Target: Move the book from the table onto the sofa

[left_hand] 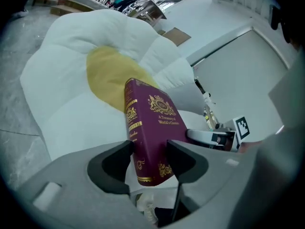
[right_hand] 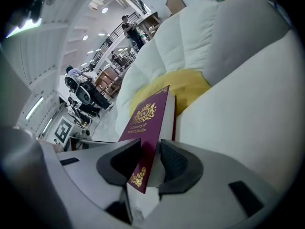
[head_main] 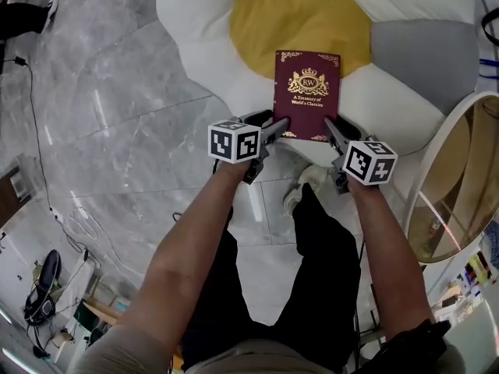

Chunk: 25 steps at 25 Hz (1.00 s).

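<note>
The book (head_main: 306,92) is dark red with a gold crest. It sits flat-side-up over the front petals of the flower-shaped white sofa (head_main: 195,22), just short of the sofa's yellow centre (head_main: 296,14). I cannot tell whether it touches the cushion. My left gripper (head_main: 279,125) is shut on the book's near left corner. In the left gripper view the spine (left_hand: 136,132) fills the gap between the jaws of the left gripper (left_hand: 148,159). My right gripper (head_main: 334,129) is shut on the near right corner. In the right gripper view the right gripper (right_hand: 151,159) holds the cover (right_hand: 147,118) and pages between its pads.
A grey petal (head_main: 425,53) lies at the sofa's right. A round table with a white rim (head_main: 437,158) stands close on the right. Marble floor (head_main: 117,115) spreads to the left, with cables (head_main: 70,216) on it. The person's legs and a shoe (head_main: 300,189) are below the grippers.
</note>
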### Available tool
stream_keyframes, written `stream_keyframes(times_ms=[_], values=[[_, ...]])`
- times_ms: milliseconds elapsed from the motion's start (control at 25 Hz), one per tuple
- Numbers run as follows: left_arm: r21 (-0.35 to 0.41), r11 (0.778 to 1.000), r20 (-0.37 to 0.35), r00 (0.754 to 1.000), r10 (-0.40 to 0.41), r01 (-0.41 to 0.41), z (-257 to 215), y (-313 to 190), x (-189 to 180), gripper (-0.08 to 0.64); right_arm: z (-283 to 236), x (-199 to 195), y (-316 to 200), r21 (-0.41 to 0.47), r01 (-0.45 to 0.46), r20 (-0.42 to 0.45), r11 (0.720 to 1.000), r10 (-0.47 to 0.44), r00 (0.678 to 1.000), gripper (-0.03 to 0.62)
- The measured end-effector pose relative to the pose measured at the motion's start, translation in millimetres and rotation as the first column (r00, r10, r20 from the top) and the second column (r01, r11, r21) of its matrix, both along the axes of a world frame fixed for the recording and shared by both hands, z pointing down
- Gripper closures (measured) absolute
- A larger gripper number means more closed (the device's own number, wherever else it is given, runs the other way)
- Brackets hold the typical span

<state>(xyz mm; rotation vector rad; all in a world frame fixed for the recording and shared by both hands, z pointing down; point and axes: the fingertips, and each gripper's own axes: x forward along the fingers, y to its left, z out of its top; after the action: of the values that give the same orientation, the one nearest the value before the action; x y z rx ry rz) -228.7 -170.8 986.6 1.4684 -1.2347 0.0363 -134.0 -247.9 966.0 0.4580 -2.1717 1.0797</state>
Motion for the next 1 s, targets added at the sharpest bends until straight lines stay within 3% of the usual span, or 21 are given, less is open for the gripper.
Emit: stream_keyframes(times_ms=[240,440,560,720,840,1000], values=[[0.023,0.999,0.003,0.999,0.047,-0.047,7,-1,-4,0.333,2,1,2,0.012,-0.044,-0.022,0.999,0.044,0.999,0.445],[0.015,0.997,0.036,0.996,0.078,-0.079,-21,9,-14,0.333,-21,10,2,0.043,-0.056,-0.057,0.998,0.058,0.997,0.443],[0.014,0.992,0.049,0.991,0.126,-0.127,-59,18,-14,0.334,-53,17,8,0.056,-0.053,-0.070,0.997,0.057,0.996,0.454],[0.009,0.979,0.042,0.979,0.201,-0.201,-123,42,-9,0.334,-104,30,34,0.088,0.010,-0.135,0.996,0.002,0.991,0.562],[0.035,0.965,0.006,0.966,0.260,-0.260,-183,62,1,0.352,-156,35,62,0.049,0.003,-0.119,0.999,0.003,0.993,0.580],[0.097,0.952,-0.005,0.956,0.293,-0.291,-272,87,10,0.497,-236,37,106,0.045,0.026,-0.065,0.999,-0.023,0.998,0.580]])
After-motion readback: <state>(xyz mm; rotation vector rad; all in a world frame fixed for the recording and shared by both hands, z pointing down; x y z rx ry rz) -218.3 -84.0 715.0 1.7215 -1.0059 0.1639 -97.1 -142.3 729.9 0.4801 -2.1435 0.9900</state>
